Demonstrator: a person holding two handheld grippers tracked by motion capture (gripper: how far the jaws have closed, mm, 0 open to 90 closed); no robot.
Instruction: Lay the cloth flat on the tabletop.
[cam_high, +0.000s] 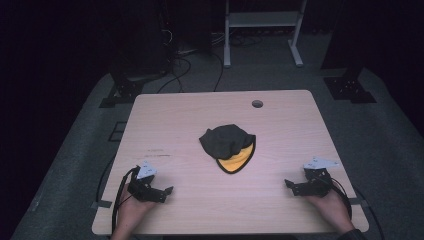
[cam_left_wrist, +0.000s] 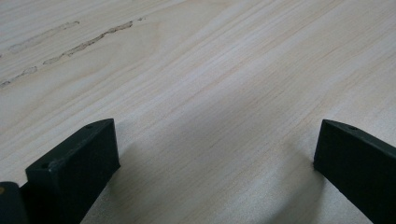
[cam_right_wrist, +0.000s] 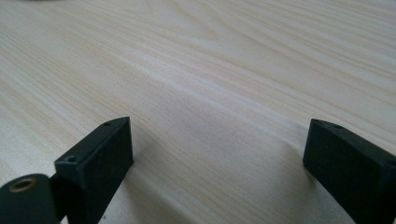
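Observation:
A crumpled dark cloth with a yellow-orange inner side (cam_high: 228, 147) lies near the middle of the light wooden table (cam_high: 165, 115). My left gripper (cam_high: 167, 194) rests low on the table near the front left corner, held by a hand, and stands open. In the left gripper view its jaws are wide apart over bare wood, left gripper (cam_left_wrist: 215, 149). My right gripper (cam_high: 290, 186) rests near the front right corner, also hand-held and open. The right gripper view shows right gripper (cam_right_wrist: 217, 144) with nothing between its jaws. Both grippers are well apart from the cloth.
A round cable hole (cam_high: 257, 104) is in the table's far right part. Faint scuff marks (cam_left_wrist: 88, 41) streak the wood ahead of the left gripper. Behind the table stand a white frame (cam_high: 262, 30), black stands and cables on a dark floor.

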